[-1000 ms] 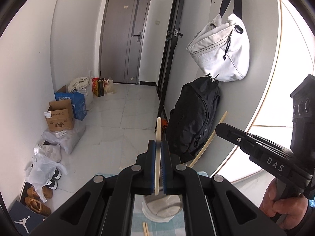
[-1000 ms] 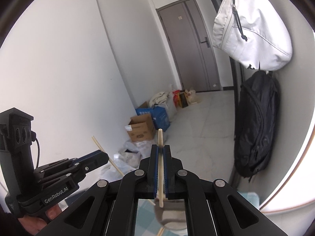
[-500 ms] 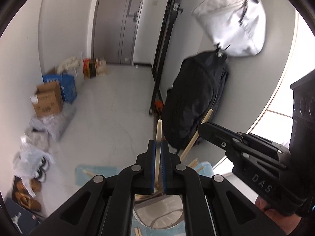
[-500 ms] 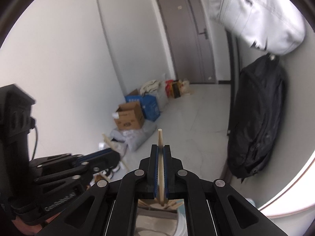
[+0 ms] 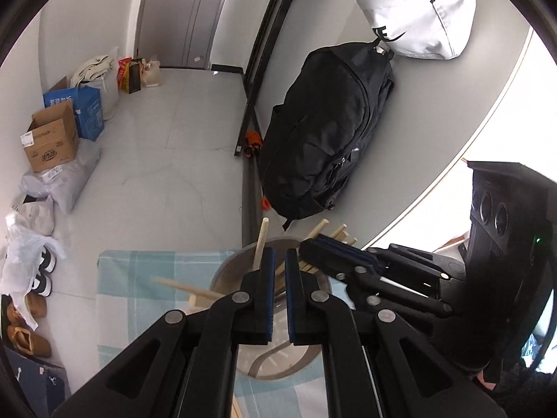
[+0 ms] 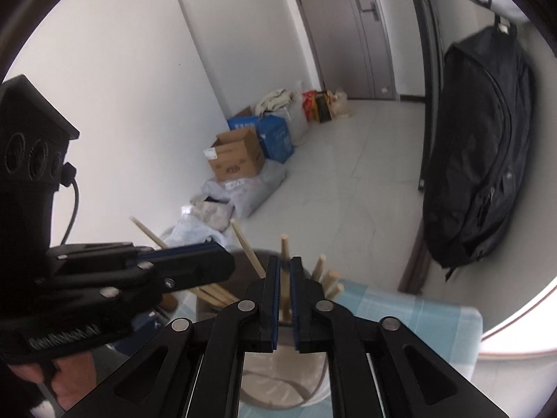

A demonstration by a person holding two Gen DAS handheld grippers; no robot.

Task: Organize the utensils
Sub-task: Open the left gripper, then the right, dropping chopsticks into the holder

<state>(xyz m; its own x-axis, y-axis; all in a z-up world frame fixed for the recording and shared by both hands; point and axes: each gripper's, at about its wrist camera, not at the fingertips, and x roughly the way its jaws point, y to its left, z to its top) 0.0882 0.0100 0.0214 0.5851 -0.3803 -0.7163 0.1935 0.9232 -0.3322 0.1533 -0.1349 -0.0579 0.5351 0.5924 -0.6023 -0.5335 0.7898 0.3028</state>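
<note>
A grey round utensil holder [image 5: 226, 271] stands on a light blue checked cloth [image 5: 139, 278] and holds several wooden chopsticks [image 5: 327, 230]. My left gripper [image 5: 279, 261] hangs just above its rim, jaws slightly apart and empty; one chopstick [image 5: 261, 240] stands free beside its left finger. In the right wrist view my right gripper [image 6: 284, 271] is also over the holder [image 6: 278, 390], jaws slightly apart, with a chopstick [image 6: 284, 254] standing loose in the gap. Other chopsticks [image 6: 243, 244] lean left and right in the holder.
A black backpack [image 5: 323, 129] and a white bag [image 5: 414, 7] hang on the wall to the right. Cardboard boxes [image 5: 52, 136], bags and shoes [image 5: 24, 334] line the left wall. A grey door [image 5: 181, 10] is at the far end.
Both grippers tilted down over the holder and opened slightly. The chopstick each one held has dropped into the holder among the others.
</note>
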